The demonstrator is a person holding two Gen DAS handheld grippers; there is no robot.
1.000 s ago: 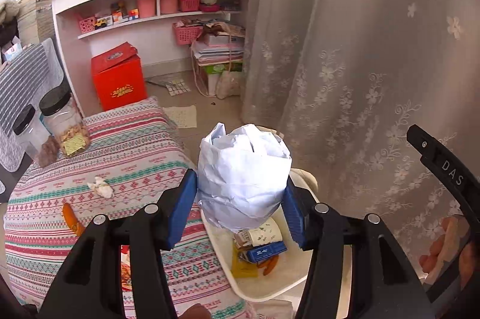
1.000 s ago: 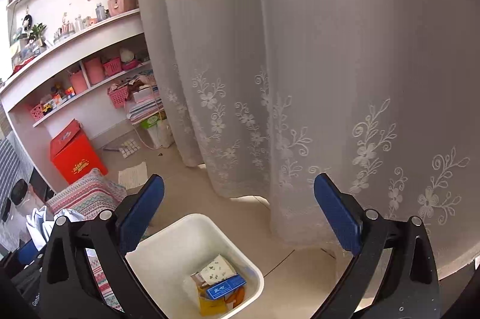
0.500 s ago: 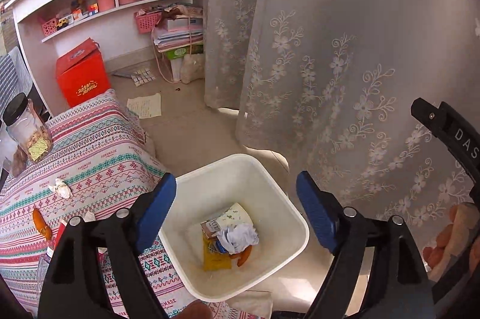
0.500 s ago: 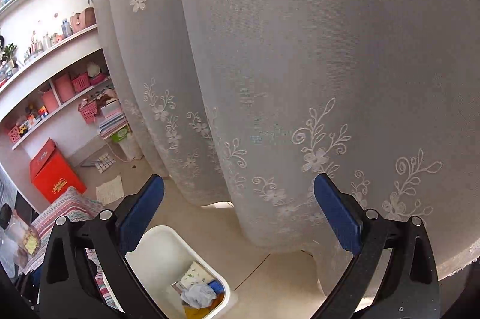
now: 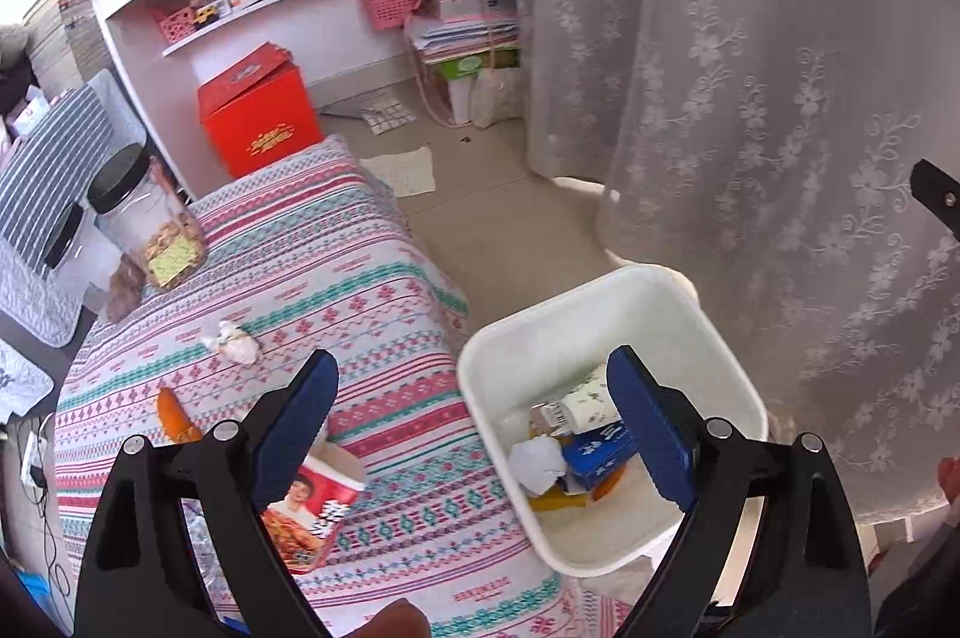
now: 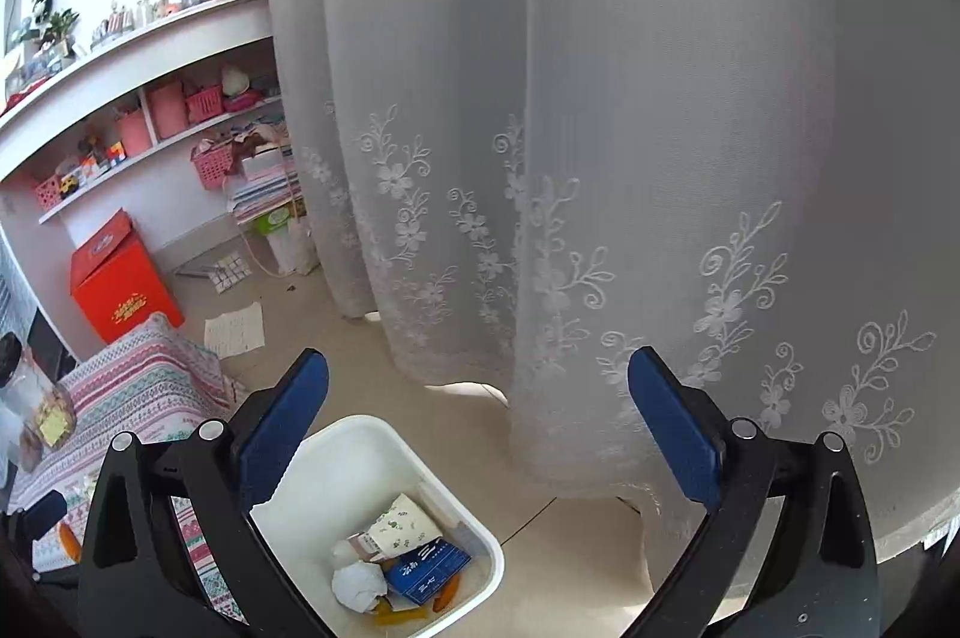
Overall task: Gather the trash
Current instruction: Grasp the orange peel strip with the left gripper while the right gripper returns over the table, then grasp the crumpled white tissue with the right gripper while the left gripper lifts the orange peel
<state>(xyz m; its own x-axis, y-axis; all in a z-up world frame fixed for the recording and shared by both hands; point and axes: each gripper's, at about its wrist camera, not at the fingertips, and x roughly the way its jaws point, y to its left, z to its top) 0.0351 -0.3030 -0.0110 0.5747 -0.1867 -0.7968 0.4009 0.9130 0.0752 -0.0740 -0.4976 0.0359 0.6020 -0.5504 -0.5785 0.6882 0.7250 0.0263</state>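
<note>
Both grippers, left (image 5: 471, 419) and right (image 6: 477, 419), spread empty; only left view shows tissue (image 5: 231, 343) on bedspread (image 5: 312, 272)

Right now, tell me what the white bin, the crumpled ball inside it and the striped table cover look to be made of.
White bin: looks like moulded plastic, smooth and slightly glossy, with thin walls and rounded corners.
Crumpled ball: probably white paper, matte with sharp creases.
Striped table cover: seems to be quilted or woven fabric, matte, its patterned bands draping softly over the edge.
</note>
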